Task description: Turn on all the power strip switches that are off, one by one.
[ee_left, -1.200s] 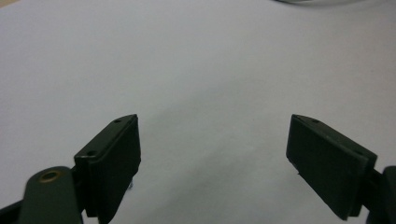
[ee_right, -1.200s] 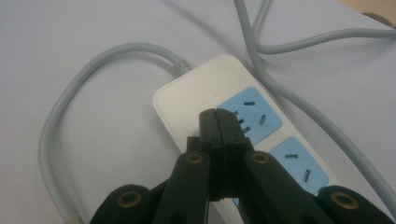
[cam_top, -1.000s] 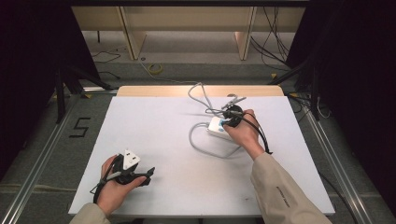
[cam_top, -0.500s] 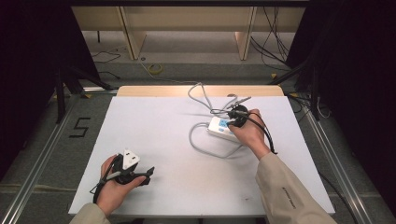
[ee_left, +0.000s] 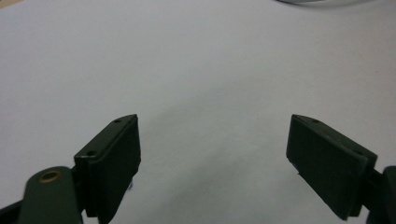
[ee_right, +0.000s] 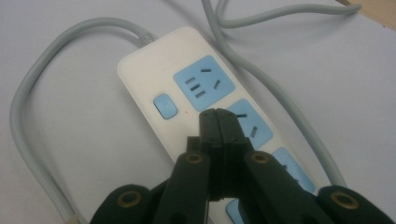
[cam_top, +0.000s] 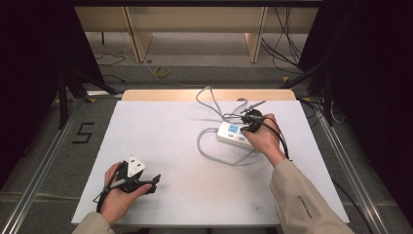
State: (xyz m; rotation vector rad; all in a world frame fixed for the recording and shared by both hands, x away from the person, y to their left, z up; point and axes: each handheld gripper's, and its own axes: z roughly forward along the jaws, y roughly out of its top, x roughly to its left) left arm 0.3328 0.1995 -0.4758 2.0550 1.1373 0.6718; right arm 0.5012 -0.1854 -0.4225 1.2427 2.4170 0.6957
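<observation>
On the white table (cam_top: 160, 146), right of centre toward the far side, lies the power strip (ee_right: 187, 84), rigid, light, likely to slide; its grey cable (ee_right: 28, 93) bends softly. Right gripper (ee_right: 218, 116), jaws closed empty, hovers near the blue switch (ee_right: 165, 106); left gripper (ee_left: 212, 154) gapes wide

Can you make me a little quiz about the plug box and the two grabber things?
1. True or false: the right gripper has its jaws pressed together over the power strip.
2. Which colour is the strip's button? A red, B blue, C green.
3. The left gripper has its jaws wide apart over the bare ______.

Key: 1 true. 2 B. 3 table.
</observation>
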